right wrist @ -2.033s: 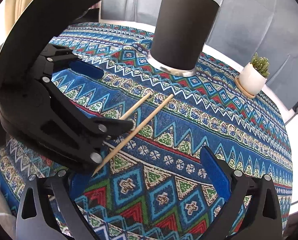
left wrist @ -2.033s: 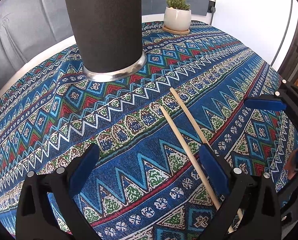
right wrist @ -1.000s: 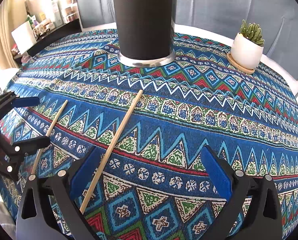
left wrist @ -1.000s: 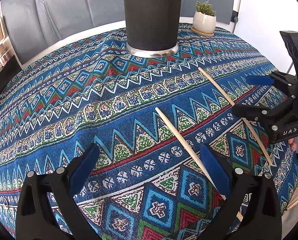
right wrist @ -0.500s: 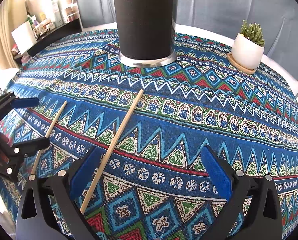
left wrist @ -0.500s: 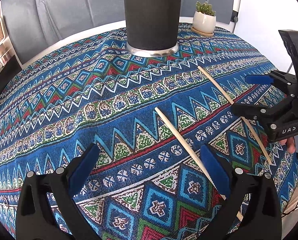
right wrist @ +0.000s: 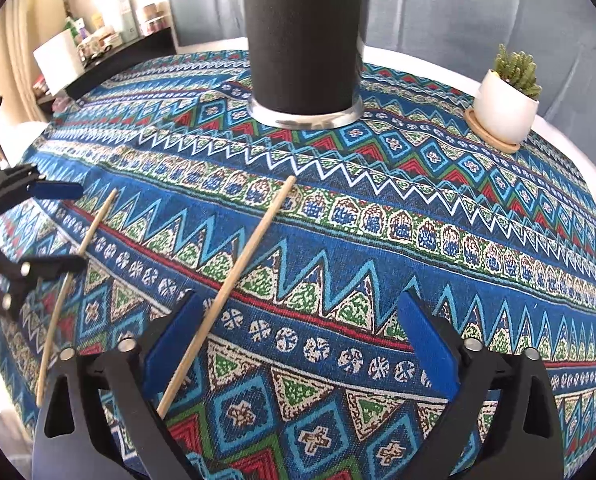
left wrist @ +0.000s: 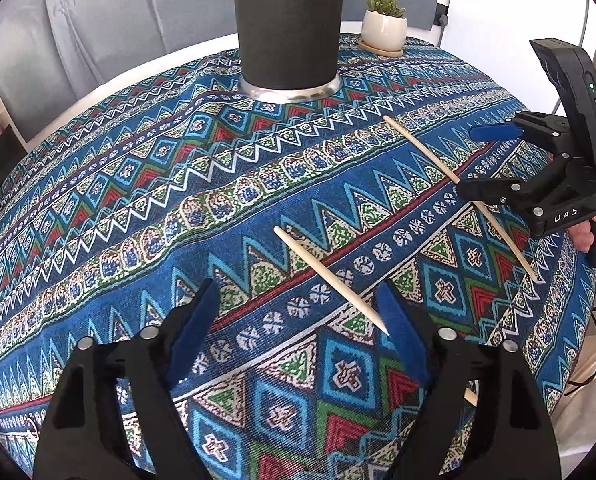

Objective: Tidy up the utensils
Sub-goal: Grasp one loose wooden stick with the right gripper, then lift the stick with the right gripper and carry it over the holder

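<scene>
Jaws on both grippers stand spread and have just been closing. The left gripper (left wrist: 293, 314) tilts down over one chopstick (left wrist: 330, 280), whose near end runs behind its right pad; contact cannot be told. The right gripper (right wrist: 298, 328) hangs over the other chopstick (right wrist: 233, 280), which passes just beside its left pad. Both sticks lie flat on the counter's patterned blue cloth (right wrist: 478, 240). Behind stand a black holder (right wrist: 302, 40), a potted plant (right wrist: 508, 96) and grey curtains (left wrist: 97, 24).
</scene>
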Demonstrator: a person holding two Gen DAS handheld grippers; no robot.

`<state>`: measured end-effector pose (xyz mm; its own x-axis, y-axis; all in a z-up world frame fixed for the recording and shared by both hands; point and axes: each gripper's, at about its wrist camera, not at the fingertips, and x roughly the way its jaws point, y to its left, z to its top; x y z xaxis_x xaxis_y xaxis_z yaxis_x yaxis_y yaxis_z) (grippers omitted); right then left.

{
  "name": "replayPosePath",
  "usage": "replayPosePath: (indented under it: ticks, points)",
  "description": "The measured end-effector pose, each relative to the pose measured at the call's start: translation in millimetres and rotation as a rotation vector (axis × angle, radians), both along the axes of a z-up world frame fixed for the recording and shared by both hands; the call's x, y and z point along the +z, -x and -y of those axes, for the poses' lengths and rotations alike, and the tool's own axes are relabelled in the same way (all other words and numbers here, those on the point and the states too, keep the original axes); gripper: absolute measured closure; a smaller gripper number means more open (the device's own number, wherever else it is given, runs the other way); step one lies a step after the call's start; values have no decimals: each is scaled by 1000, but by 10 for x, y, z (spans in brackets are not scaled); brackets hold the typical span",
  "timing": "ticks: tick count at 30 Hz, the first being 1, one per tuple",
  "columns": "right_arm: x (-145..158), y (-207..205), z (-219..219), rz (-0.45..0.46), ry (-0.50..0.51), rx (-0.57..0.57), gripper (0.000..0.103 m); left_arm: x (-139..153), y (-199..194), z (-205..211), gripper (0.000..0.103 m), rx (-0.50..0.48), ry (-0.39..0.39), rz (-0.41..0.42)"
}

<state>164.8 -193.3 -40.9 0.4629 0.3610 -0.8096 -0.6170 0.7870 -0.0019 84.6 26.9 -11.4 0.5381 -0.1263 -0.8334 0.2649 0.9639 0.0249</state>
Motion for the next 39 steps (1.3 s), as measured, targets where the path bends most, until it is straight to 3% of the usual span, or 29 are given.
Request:
replayPosePath:
  ticks: [1,2,4,5,6,8,16,21,31,39]
  points:
    - [23,20,3,2,-1,20,43,10,13,-35,38,1,0,-3]
    - [51,41,1,1,0,43,53,23,24,-80,49,8,2,-5]
    - [80,61,4,-11,2,73,89,39,38,-182,67,25,9,-11]
    - [84,67,7,-18,6,79,92,47,40,-238,80,34,13,-16]
    - [86,71,14,-23,9,82,95,51,34,-307,84,45,27,-24]
    - [93,34,62,-46,-7,82,96,52,24,-405,94,60,63,-39]
    - [111,-60,335,-94,-85,10,98,61,14,-486,98,44,63,-51]
    - [257,-65,480,-50,-149,-6,98,87,-1,-537,98,50,97,-51]
    - [661,-45,603,57,-215,4,98,501,107,-702,98,76,182,99]
    - [1015,-55,536,130,-253,19,98,851,31,-752,98,75,206,212]
